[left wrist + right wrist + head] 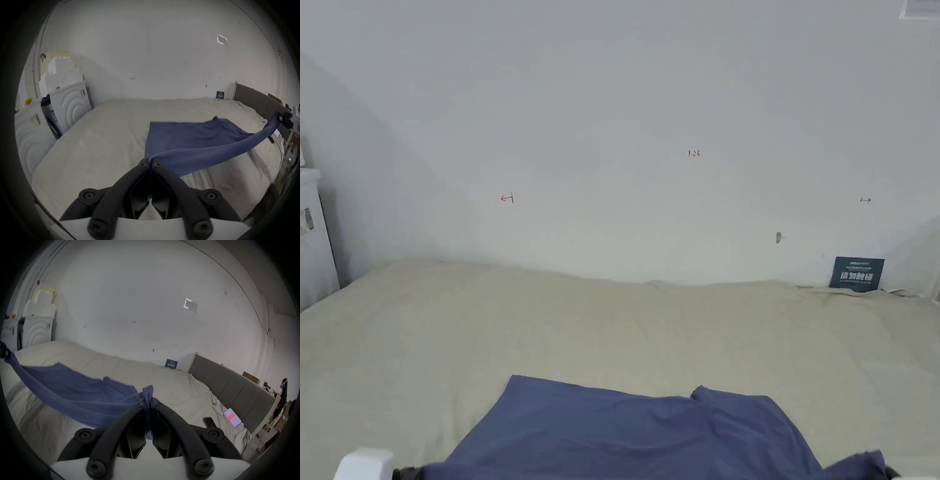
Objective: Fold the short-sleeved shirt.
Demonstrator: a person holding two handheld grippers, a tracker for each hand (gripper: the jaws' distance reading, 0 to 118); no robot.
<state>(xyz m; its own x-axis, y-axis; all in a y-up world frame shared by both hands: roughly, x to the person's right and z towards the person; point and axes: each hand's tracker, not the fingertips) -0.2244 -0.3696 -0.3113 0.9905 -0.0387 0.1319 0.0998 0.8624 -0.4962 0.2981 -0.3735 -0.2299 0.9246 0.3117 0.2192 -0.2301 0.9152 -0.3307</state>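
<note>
Left gripper [150, 162]: we see its two black jaws pressed together with a thin edge of the blue shirt [186, 139] caught between the tips; the cloth runs down the slot between them.
Right gripper [148, 402]: its jaws are drawn in tight on a bunched corner of the same shirt [81, 391], a tuft of fabric standing up just past the tips.
Shirt near the fingers: from each pair of tips we see a lifted band of cloth stretching sideways toward the other gripper, hanging clear of the bed [97, 138] in a shallow sag.
Shirt beyond the fingers: the rest lies flat on the beige cover ahead of both grippers, with a small raised fold at its far edge; in the head view it spreads across the lower middle [625, 431].
Other gripper, seen across: from the left gripper view the right one sits at the far right end of the stretched band; from the right gripper view the left one sits at the far left end.
Right of the right fingers: a dark phone [209, 421] and a lit phone [232, 417] lie on the cover, near the grey headboard [232, 391].
Left of the left fingers: white appliances [69, 105] stand beside the bed.
Farthest ahead: a white wall [650, 125], with a small dark card [856, 274] leaning at its foot.
Pose: we see both grippers held low at the bed's near edge, well apart, pointing toward the wall.
</note>
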